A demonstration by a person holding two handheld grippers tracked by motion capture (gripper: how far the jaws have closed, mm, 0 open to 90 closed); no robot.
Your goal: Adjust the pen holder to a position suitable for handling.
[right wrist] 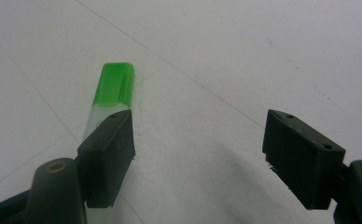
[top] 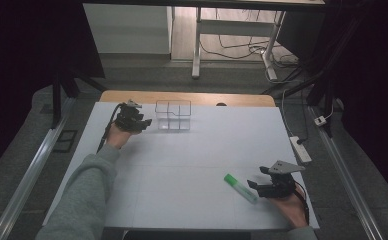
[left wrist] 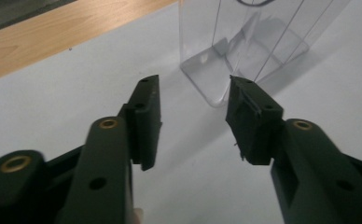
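Observation:
A clear plastic box (top: 173, 116) with inner dividers stands at the far middle of the white table (top: 192, 155). My left gripper (top: 144, 122) sits just left of it, open, with nothing between its fingers. In the left gripper view the box (left wrist: 244, 42) rises just beyond the left gripper (left wrist: 193, 81), its near corner past the gap between the jaws. A translucent tube with a green cap (top: 240, 187) lies at the near right. My right gripper (top: 254, 184) is beside it, open. In the right gripper view the tube (right wrist: 116, 84) runs under the outer side of the left jaw, not inside the right gripper (right wrist: 200, 114).
A strip of bare wood (top: 187, 97) borders the table's far edge. On the floor to the right lies a white power strip (top: 300, 149) with cables. Metal rails (top: 27, 185) run along both sides of the table. A desk frame (top: 197, 55) stands behind.

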